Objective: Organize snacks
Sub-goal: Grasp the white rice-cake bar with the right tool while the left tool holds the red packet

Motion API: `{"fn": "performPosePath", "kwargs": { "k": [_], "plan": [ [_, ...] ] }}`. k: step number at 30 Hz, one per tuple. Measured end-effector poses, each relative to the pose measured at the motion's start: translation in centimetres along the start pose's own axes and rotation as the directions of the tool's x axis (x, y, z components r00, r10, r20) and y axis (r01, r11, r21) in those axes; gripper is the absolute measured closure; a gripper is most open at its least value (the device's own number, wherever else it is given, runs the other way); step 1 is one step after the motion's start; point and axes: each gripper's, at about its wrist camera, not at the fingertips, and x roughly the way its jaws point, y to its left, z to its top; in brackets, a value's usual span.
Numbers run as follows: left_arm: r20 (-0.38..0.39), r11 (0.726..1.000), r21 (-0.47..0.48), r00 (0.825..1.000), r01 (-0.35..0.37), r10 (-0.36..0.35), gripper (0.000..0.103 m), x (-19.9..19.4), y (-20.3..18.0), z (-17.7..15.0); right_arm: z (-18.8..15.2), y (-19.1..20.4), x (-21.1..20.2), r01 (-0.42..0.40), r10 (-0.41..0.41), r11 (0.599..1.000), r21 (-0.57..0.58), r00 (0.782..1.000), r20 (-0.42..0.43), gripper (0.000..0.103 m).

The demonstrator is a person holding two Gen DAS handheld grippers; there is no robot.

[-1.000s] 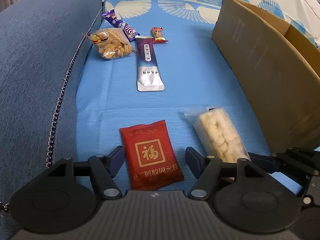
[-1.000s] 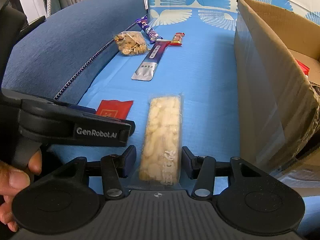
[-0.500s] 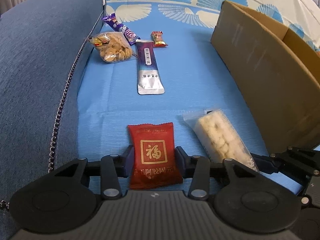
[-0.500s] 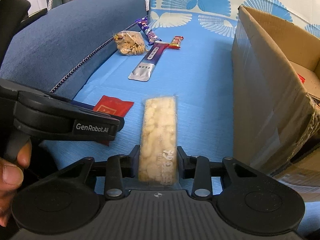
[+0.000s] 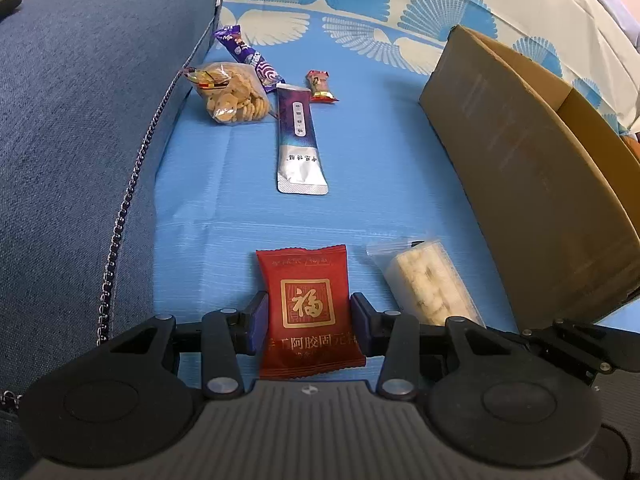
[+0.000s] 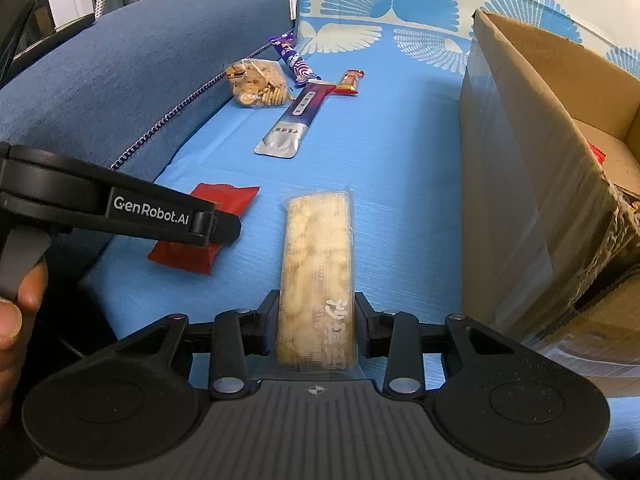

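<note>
Left gripper (image 5: 309, 325) clamps a red packet (image 5: 308, 308), right gripper (image 6: 316, 326) a rice bar (image 6: 318, 264); four snacks (image 5: 298, 140) lie farther off, still outside the box (image 6: 532, 168).

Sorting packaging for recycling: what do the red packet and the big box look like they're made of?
Red packet: apparently matte plastic film, with crimped serrated end seals and gold print. Box: brown corrugated cardboard, dull finish, with shiny clear tape on its side.
</note>
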Motion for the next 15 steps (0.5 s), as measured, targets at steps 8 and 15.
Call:
{"fn": "performPosePath", "kwargs": {
  "k": [8, 15],
  "plan": [
    [0.001, 1.000, -0.004, 1.000, 0.002, -0.002, 0.055, 0.12, 0.15, 0.02, -0.07, 0.18, 0.08, 0.010, -0.010, 1.000, -0.014, 1.000, 0.005, 0.064],
    [0.002, 1.000, 0.001, 1.000, 0.003, -0.003, 0.055, -0.02, 0.07, -0.01, -0.22, 0.45, -0.01, 0.030, -0.030, 0.999, -0.042, 0.999, 0.017, 0.065]
  ]
}}
